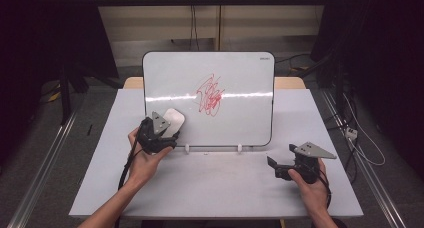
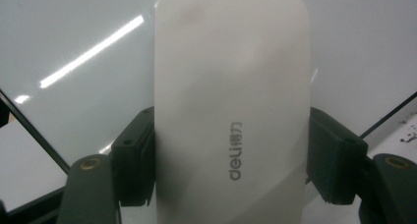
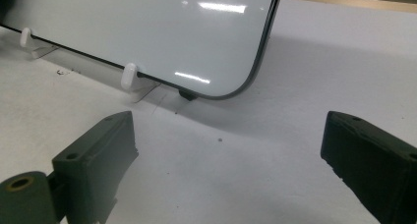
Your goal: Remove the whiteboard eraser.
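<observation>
A whiteboard leans upright on small white stand clips, with a red scribble near its middle. My left gripper is shut on a white oblong eraser, held against the board's lower left. In the left gripper view both black pads squeeze the eraser by its long sides, with the board behind it. My right gripper rests on the table at the right, jaws wide apart and empty. In its own view the right gripper faces the board's lower corner.
The white tabletop spreads in front of the board, and a bare stretch of it lies between the open right jaws. A white clip holds the board's bottom edge. Cables trail on the floor at the right.
</observation>
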`<action>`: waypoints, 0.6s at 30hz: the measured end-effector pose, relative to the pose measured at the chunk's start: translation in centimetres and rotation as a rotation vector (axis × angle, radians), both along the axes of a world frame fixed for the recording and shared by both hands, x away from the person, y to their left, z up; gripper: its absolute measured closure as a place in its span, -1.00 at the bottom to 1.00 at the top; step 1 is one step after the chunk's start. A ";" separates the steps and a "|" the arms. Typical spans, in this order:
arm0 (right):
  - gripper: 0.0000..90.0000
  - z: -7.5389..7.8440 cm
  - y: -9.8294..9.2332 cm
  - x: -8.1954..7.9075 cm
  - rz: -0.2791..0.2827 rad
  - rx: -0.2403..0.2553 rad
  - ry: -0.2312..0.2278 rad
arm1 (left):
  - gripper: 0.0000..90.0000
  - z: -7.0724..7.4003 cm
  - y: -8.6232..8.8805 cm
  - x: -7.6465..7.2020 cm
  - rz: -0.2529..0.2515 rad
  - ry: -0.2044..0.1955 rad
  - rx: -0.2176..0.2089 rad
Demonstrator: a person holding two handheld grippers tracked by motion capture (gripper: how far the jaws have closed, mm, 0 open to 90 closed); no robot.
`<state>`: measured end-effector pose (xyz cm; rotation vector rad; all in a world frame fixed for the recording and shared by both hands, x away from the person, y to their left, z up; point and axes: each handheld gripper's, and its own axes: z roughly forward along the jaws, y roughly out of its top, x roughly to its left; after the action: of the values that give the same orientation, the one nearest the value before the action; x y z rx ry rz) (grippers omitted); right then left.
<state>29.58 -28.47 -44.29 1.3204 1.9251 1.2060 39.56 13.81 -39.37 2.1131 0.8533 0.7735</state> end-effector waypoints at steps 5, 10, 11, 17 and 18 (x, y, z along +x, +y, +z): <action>-0.85 0.0 0.0 0.0 0.000 -0.002 -0.001 | -0.32 0.3 0.1 -0.1 -0.005 -0.012 -0.012; -0.85 0.0 0.0 0.0 -0.001 0.000 -0.001 | -0.32 0.5 0.6 -0.1 -0.003 -0.004 -0.052; -0.85 0.0 0.0 0.0 -0.001 0.000 0.000 | -0.32 0.5 0.6 -0.1 -0.003 -0.004 -0.052; -0.85 0.1 0.2 0.1 0.005 0.000 -0.002 | -0.32 0.9 1.6 -0.2 -0.003 0.021 -0.142; -0.85 0.1 0.2 0.1 0.005 0.000 -0.002 | -0.32 0.9 1.6 -0.2 -0.003 0.021 -0.142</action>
<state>29.69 -28.25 -44.20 1.3146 1.9287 1.2088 39.31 15.38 -38.47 1.9994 0.8891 0.6704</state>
